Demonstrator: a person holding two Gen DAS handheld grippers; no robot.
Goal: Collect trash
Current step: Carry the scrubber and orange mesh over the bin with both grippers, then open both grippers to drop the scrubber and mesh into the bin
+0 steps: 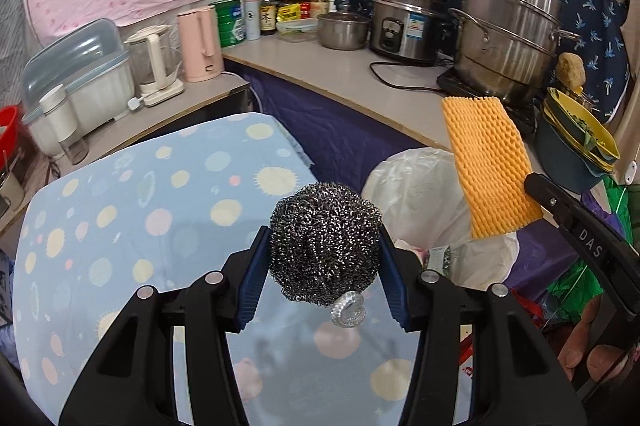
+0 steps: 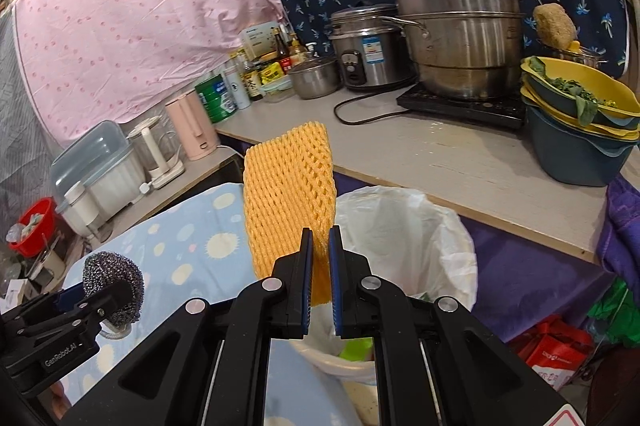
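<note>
My left gripper (image 1: 324,238) is shut on a steel wool scrubber (image 1: 325,244) and holds it above the blue dotted tablecloth (image 1: 120,209). It also shows in the right wrist view (image 2: 114,286). My right gripper (image 2: 320,238) is shut on an orange foam fruit net (image 2: 290,193), held upright beside the trash bin with a white liner (image 2: 404,226). In the left wrist view the net (image 1: 490,165) hangs over the bin (image 1: 416,193), which holds some wrappers.
A counter (image 2: 440,161) behind the bin carries a steamer pot (image 2: 460,25), a rice cooker (image 2: 368,45), stacked basins (image 2: 576,129), bottles and cans. A pink kettle (image 1: 200,41) and a lidded container (image 1: 80,73) stand at the left. Bags lie on the floor at the right.
</note>
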